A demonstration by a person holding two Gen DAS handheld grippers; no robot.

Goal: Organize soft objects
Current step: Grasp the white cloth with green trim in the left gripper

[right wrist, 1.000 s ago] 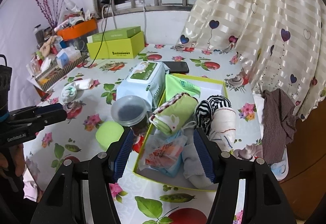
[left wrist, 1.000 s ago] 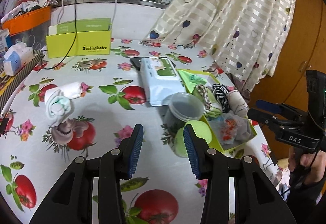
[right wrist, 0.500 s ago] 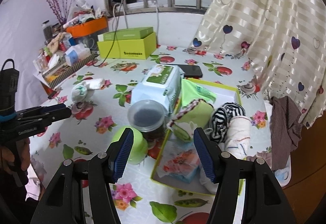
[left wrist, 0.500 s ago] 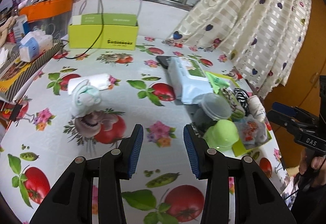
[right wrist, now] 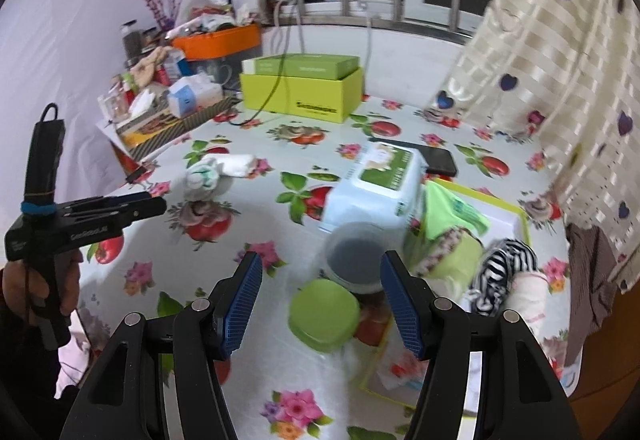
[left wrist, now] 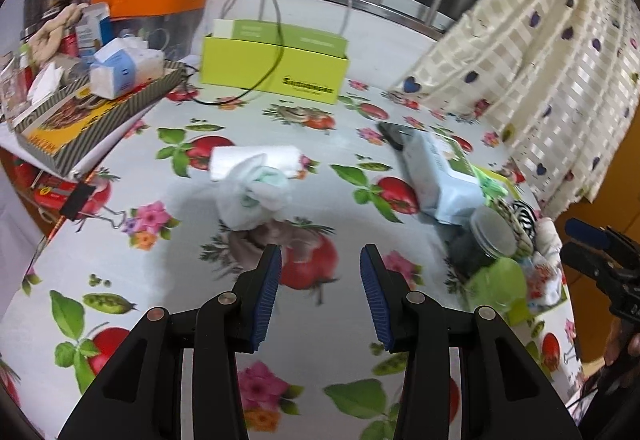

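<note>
A white and mint bundle of rolled cloth lies alone on the flowered tablecloth, just ahead and left of my open, empty left gripper. It also shows in the right wrist view, far left. A green-rimmed tray at the right holds several rolled cloths, among them a striped black and white one and a green one. My right gripper is open and empty, above a green lid beside the tray.
A wet-wipes pack, a phone and a clear jar sit left of the tray. A lime box stands at the back, a cluttered striped tray at the left edge. A curtain hangs at the right.
My left gripper has swung left, away from the tray, and now faces the lone cloth bundle. My right gripper has drawn back and left from over the tray.
</note>
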